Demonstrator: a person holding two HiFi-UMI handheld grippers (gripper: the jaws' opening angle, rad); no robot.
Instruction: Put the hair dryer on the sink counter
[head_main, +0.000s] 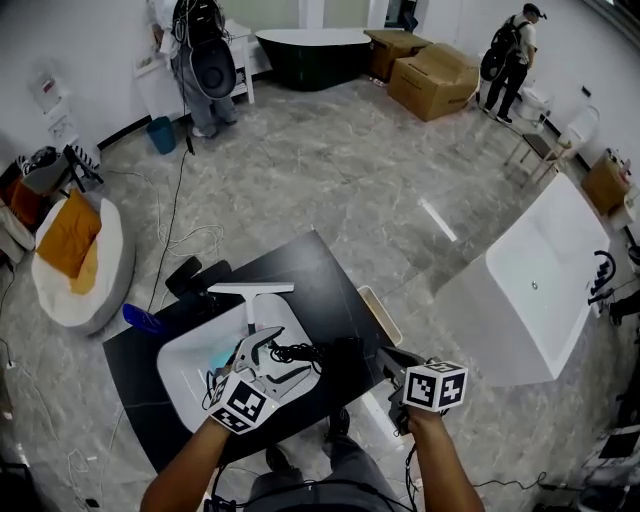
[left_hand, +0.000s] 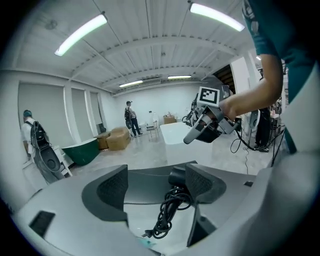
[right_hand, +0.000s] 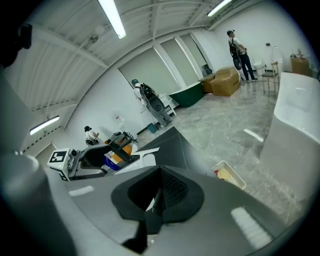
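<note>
No words, brand names, numbers or signs can be read in any of the views. The only printed marks are black-and-white square patterns on the marker cube (head_main: 243, 403) of the left claw (head_main: 285, 352) and on the matching cube of the right claw (head_main: 386, 353); they carry no letters or digits. The cardboard boxes (head_main: 432, 78) by the far wall show no legible print.
</note>
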